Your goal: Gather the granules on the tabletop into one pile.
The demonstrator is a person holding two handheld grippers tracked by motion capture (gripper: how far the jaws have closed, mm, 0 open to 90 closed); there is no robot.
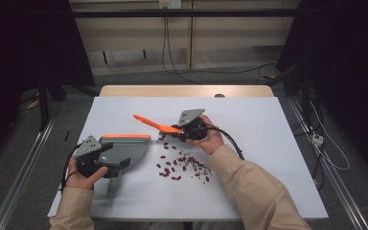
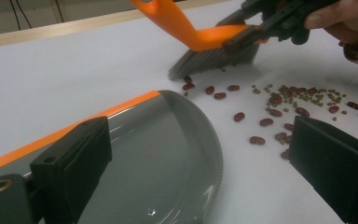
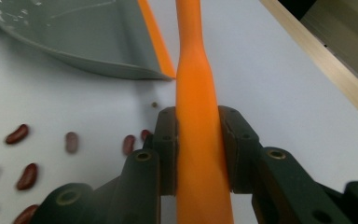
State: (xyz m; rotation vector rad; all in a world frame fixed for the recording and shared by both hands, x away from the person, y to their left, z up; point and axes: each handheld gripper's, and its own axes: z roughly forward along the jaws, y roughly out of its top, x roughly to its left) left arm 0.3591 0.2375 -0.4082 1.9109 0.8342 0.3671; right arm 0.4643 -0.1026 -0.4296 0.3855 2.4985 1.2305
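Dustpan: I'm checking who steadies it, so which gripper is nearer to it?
Left. The left gripper sits at the dustpan, while the right gripper holds the brush beyond it.

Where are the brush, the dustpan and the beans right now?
brush (image 2: pixel 200 38), left gripper view, on its orange handle.
dustpan (image 1: pixel 124 149), high view, on its grey tray.
beans (image 1: pixel 184 164), high view, middle of the scattered pile.

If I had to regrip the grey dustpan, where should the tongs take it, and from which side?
Take the dustpan by its short handle, which juts toward the person's edge of the table. Come in from that near side, opposite the orange lip. The pan itself looks too broad and flat to pinch.
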